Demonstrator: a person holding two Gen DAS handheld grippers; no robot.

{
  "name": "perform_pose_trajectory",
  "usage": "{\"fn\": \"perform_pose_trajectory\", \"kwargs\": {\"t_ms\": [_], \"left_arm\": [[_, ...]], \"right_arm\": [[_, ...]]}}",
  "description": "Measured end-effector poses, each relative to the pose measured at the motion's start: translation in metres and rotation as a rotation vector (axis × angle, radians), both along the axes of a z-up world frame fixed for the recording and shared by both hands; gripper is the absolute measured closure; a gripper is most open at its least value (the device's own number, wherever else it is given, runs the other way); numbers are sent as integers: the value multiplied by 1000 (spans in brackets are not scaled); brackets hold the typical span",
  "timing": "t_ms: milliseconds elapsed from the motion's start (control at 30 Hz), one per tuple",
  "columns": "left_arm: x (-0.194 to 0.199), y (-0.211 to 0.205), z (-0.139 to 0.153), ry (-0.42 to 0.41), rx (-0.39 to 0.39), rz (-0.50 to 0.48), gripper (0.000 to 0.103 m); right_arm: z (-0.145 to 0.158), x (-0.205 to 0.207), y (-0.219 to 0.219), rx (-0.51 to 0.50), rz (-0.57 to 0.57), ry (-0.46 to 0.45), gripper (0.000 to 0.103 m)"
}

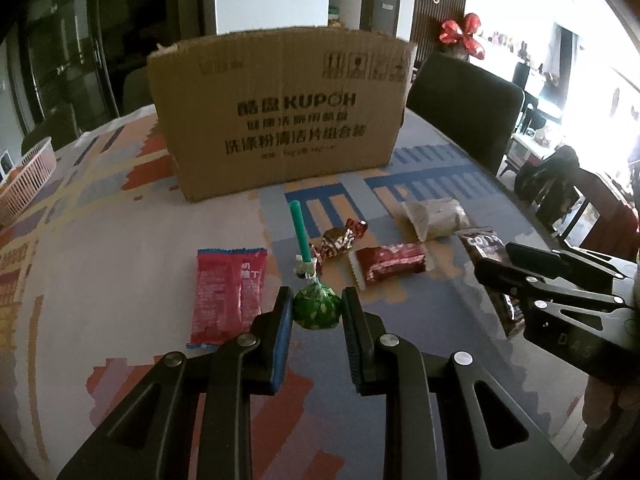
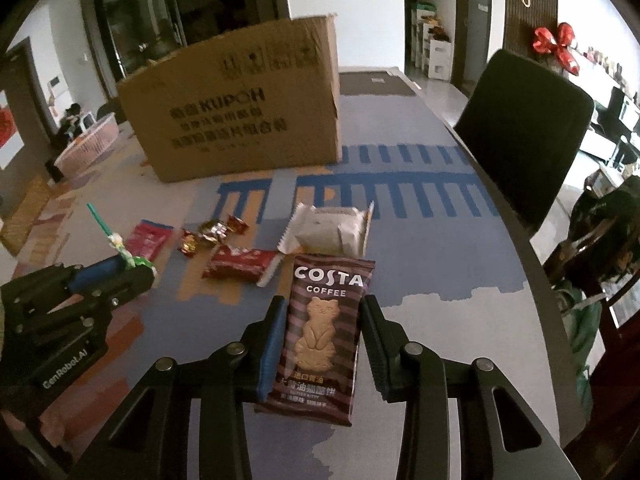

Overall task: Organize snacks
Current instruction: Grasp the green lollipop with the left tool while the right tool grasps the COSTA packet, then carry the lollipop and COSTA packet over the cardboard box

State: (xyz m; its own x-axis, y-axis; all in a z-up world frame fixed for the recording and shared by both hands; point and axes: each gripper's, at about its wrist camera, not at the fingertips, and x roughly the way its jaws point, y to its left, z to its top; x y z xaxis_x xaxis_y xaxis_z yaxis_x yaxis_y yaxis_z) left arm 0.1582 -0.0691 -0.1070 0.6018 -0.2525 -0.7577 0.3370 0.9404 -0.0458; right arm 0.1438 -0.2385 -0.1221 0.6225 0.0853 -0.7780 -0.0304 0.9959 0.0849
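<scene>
My left gripper (image 1: 316,305) is shut on the round green head of a lollipop (image 1: 317,313). The lollipop's green stick points away toward the cardboard box (image 1: 280,112). In the right wrist view, my right gripper (image 2: 322,309) has both pads pressed on the sides of a brown Costa Coffee biscuit packet (image 2: 320,332), which is upright between them. The left wrist view shows the right gripper (image 1: 496,264) at the right, holding that packet (image 1: 482,242). The right wrist view shows the left gripper (image 2: 132,270) low at the left.
On the patterned tablecloth lie a red packet (image 1: 228,296), a gold-red wrapped candy (image 1: 340,240), a red bar (image 1: 388,264) and a white packet (image 1: 436,218). A pink basket (image 1: 24,180) stands far left. A dark chair (image 1: 460,104) is at the table's right edge.
</scene>
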Motion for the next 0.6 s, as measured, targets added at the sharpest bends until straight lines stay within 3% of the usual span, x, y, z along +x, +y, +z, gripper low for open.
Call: {"fn": "perform_pose_trajectory", "kwargs": {"t_ms": [600], "left_arm": [[-8,10,63,-144,-34,46,78]], "right_arm": [[65,2,18,30,90,-198,64]]}}
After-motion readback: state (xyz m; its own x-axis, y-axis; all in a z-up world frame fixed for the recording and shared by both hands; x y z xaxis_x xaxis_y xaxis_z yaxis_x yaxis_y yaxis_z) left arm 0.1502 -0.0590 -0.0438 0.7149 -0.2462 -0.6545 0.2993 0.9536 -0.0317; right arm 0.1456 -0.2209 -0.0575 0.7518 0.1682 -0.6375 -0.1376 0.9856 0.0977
